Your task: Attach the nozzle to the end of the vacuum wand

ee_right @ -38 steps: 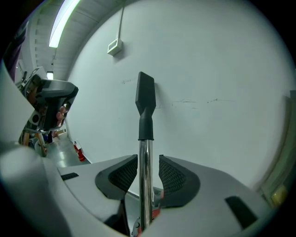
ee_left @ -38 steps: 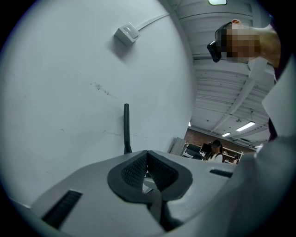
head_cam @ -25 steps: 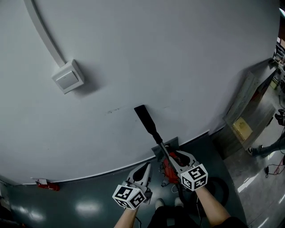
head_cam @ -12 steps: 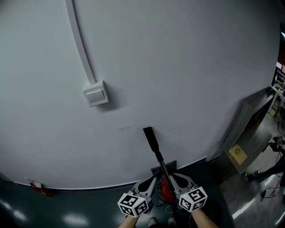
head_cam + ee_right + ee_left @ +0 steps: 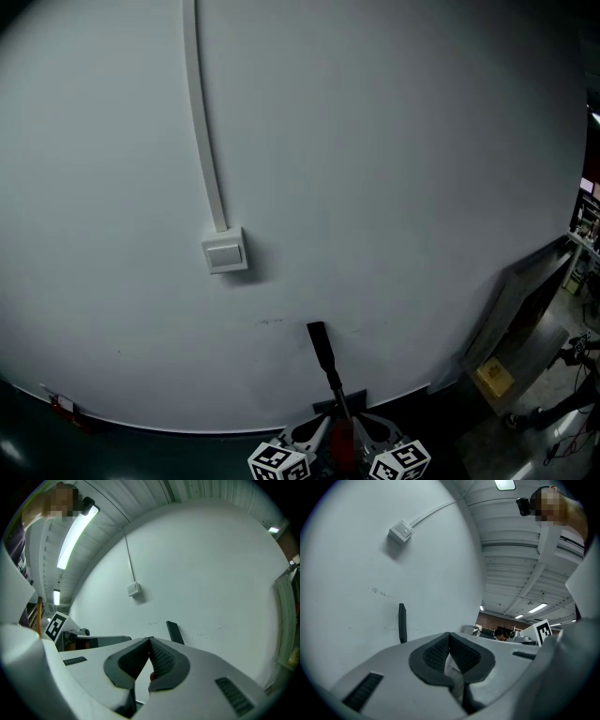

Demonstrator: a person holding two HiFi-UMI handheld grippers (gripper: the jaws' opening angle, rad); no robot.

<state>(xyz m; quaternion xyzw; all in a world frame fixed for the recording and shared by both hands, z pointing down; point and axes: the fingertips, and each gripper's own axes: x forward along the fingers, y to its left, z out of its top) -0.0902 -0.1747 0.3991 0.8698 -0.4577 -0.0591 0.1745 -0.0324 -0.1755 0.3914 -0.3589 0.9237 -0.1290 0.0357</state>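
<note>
Nozzle (image 5: 319, 341) is standing upright against the pale wall (image 5: 403, 187), below the switch box (image 5: 225, 255) and a bit to its right in the head view. It's black and flat, and it looks like it's sitting on the top end of the thin grey wand (image 5: 344, 411). The wand is running down, further away from the switch box, into a red vacuum part (image 5: 343, 452).

The two grippers are hanging out lower again than the switch box, one on each side of that red part, with their marker cubes (image 5: 278, 464) poking into view.

The left gripper (image 5: 449, 634) is pointing at the wall with its fingers (image 5: 435, 654) pressed together at the tips. Something pale grey is showing in the gap behind the pads, but I can't tell what it is.

The right gripper (image 5: 150, 639) has just been closing, and its fingers (image 5: 162, 660) are now meeting at the tips too. A bit of red is peeking out behind them and nothing is clearly pinched. In that view the nozzle is standing just beside the fingertips, below and right of the switch box.

A white conduit (image 5: 202, 122) is running up the wall from the switch box.
</note>
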